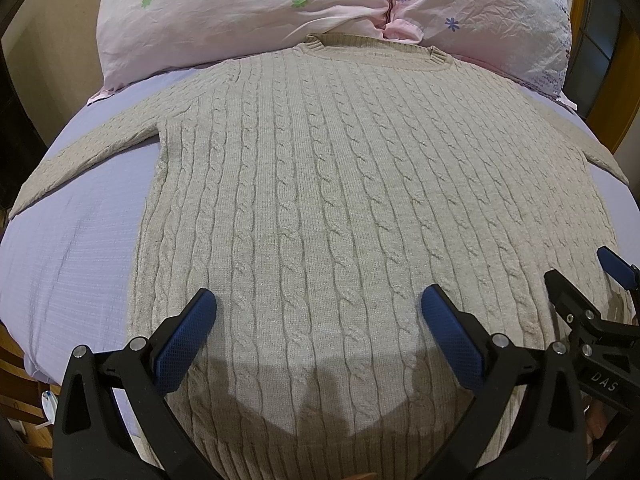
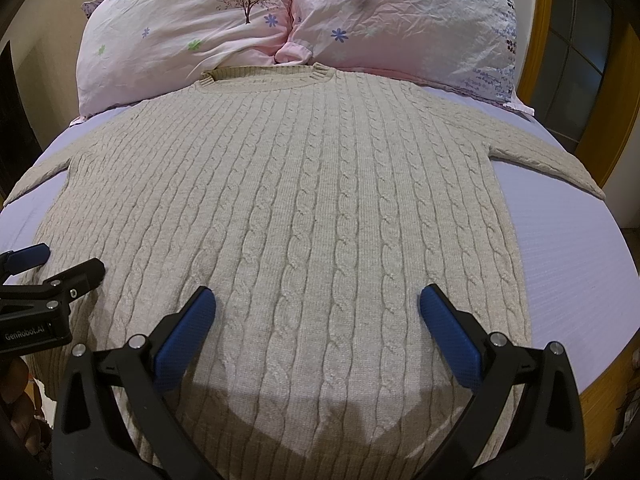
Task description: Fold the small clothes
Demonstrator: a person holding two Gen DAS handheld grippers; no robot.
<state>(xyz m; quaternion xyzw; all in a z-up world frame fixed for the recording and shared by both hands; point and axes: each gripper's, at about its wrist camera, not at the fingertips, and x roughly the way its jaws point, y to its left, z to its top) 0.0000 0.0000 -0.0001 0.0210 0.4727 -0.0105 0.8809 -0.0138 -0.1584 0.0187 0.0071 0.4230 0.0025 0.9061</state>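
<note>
Bed (image 1: 80, 240): sweater (image 1: 320, 200) flat, unfolded; left claw (image 1: 319, 312) and right claw (image 2: 318, 312) wide open, empty, over hem; next, likely grip a sleeve.

We look from both wrists low over the hem end of the sweater (image 1: 320, 184), facing up the bed (image 1: 80, 240) toward the pillows (image 1: 240, 12). Our left view sits nearer the left sleeve, our right view nearer the right. Both share the sweater's body, collar and pillows, and each catches the other claw at its edge.
</note>
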